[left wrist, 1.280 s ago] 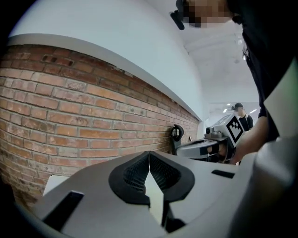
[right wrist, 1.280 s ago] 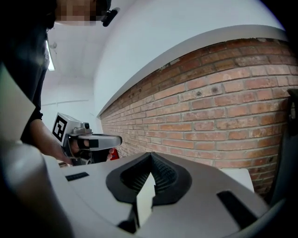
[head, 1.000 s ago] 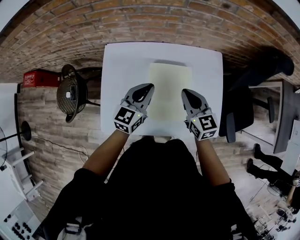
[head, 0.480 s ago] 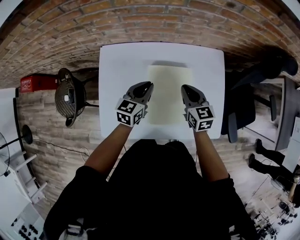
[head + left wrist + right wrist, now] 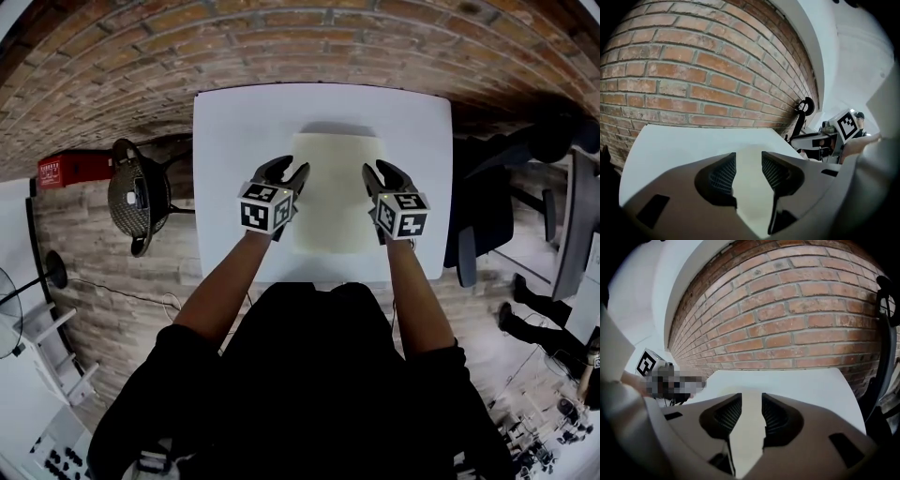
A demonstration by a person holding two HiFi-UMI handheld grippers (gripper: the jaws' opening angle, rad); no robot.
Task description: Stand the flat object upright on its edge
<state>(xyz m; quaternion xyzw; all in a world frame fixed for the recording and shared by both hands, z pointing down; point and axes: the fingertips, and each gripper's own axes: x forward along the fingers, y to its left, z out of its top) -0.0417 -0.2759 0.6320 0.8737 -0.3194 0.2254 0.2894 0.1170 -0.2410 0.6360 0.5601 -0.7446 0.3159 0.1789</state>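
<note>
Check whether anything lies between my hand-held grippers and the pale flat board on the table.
Nothing visible does. The left hand-held gripper and right hand-held gripper flank the pale flat board, which lies flat on the white table. Both sets of jaws are opening, gripping nothing.

A white square table (image 5: 225, 141) stands with its far edge close against a brick wall (image 5: 281, 47). Its top is plain and matte. A pale cream rectangular board (image 5: 336, 202) lies flat on it, a little right of the middle, with its long sides running away from the person. The board's near edge sits near the table's near edge, leaving a strip of white between. A thin shadow lines its far edge.
</note>
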